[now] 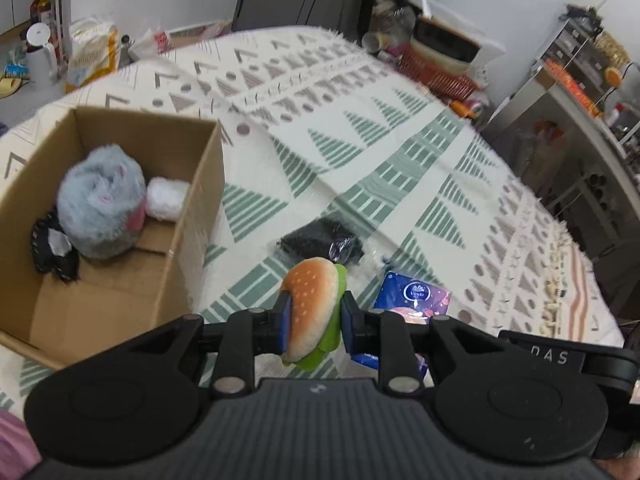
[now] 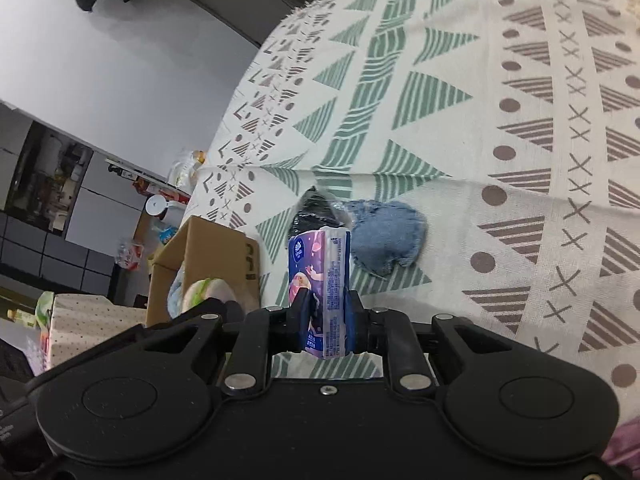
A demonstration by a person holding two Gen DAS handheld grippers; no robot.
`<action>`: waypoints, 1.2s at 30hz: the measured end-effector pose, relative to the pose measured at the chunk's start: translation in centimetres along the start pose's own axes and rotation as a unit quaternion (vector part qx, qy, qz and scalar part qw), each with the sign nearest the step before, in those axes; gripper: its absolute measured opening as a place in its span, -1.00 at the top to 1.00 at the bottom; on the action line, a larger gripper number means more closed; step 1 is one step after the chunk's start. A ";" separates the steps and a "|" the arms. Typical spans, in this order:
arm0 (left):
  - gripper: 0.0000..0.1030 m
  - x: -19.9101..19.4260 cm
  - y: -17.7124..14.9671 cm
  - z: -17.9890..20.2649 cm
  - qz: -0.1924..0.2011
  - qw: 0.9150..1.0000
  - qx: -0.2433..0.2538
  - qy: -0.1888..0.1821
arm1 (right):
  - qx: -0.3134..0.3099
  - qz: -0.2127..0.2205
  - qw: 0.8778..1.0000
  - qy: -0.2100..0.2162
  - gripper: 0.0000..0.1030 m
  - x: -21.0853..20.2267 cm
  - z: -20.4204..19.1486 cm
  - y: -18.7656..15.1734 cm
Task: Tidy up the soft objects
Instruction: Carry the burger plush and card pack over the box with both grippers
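Observation:
My left gripper is shut on a plush hamburger, held on edge above the patterned cloth. To its left stands an open cardboard box holding a grey furry toy, a white fluffy ball and a black lacy item. My right gripper is shut on a blue and purple tissue pack, lifted off the cloth. Beyond it lie a denim pouch and a black bundle in clear wrap. The same black bundle and tissue pack show in the left wrist view.
A green and brown patterned cloth covers the table. The cardboard box sits at the cloth's left edge in the right wrist view. A kettle, a flour bag and shelves crowd the surroundings.

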State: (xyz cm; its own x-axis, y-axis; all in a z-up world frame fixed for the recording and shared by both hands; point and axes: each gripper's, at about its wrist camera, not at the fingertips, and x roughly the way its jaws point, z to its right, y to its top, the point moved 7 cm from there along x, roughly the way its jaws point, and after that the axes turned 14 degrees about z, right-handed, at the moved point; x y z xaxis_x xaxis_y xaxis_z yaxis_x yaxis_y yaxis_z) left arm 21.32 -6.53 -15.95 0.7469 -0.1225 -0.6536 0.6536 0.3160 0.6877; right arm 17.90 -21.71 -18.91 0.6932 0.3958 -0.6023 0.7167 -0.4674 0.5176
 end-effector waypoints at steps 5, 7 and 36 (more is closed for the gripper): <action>0.54 -2.5 0.7 -0.6 0.017 1.000 0.002 -0.005 | -0.016 0.013 1.000 0.004 0.65 -1.4 -1.8 -0.1; 0.54 -3.2 1.0 -1.0 0.020 1.000 0.002 -0.004 | -0.021 0.021 1.000 0.007 0.65 -2.1 -2.5 0.0; 0.53 -8.0 4.3 -8.1 0.078 0.996 -0.049 0.004 | -0.065 0.044 0.996 0.044 0.65 -2.1 -11.1 -0.8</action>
State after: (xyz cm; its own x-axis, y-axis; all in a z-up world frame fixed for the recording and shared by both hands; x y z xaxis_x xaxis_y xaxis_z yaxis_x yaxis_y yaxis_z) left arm 17.18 3.46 -10.32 0.8376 -0.0578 -0.5433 0.5139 0.4210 0.7475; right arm 16.71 -13.39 -11.39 0.7539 0.4286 -0.4979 0.6524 -0.3990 0.6444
